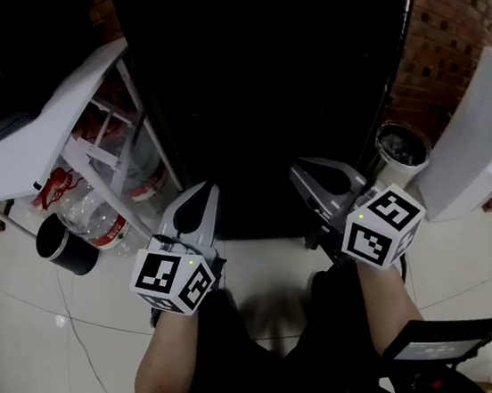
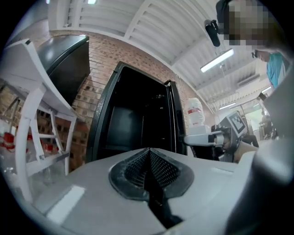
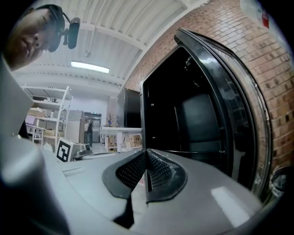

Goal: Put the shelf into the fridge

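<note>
At 12 o'clock, tall black open fridge [image 1: 278, 97] faced. Left gripper [image 1: 205, 192], right gripper [image 1: 301, 170] pressed together, nothing pinched. Shelf not made out in dark interior; insertion judged finished or unstarted.

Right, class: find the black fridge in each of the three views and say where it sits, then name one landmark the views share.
Head view: the fridge fills the top centre.
Left gripper view: the fridge stands at the centre, open.
Right gripper view: the fridge fills the centre and right, open.
Shared landmark: the brick wall beside it.
</note>
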A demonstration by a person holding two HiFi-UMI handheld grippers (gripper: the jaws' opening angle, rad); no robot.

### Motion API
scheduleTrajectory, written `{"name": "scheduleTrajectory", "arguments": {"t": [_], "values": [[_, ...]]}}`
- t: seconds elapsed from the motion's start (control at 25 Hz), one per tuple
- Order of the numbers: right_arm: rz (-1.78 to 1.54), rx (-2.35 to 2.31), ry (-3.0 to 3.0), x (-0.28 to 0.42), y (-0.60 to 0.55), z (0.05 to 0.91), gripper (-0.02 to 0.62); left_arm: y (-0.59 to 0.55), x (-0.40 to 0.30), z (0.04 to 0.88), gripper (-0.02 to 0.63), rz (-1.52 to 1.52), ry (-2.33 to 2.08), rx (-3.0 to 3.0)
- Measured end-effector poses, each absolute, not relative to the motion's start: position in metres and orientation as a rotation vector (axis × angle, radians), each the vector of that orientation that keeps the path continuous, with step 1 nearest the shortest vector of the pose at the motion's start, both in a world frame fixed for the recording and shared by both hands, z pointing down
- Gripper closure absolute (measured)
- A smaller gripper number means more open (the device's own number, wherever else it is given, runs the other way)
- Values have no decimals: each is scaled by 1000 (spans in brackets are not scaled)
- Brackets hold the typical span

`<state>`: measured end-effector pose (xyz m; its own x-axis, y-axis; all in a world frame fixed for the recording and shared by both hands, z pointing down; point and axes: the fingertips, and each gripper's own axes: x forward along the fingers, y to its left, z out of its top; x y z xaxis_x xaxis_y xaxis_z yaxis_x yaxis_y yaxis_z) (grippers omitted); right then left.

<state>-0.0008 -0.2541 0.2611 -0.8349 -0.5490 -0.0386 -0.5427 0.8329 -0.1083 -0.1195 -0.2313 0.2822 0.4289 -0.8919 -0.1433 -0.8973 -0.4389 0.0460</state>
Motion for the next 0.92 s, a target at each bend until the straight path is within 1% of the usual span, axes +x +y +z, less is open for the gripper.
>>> {"name": "scheduleTrajectory", "arguments": {"t": [0.24,0.44,0.92], "values": [[-212,-886,2934,0,-258,269,589,-233,-138,291,606,280,1725,-2585],[-210,-893,2941,0,-258,273,589,-234,-127,294,606,193,1669,-2575],[-219,-926,2941,3,-263,280,589,-243,-123,309,606,128,1671,-2609]]}}
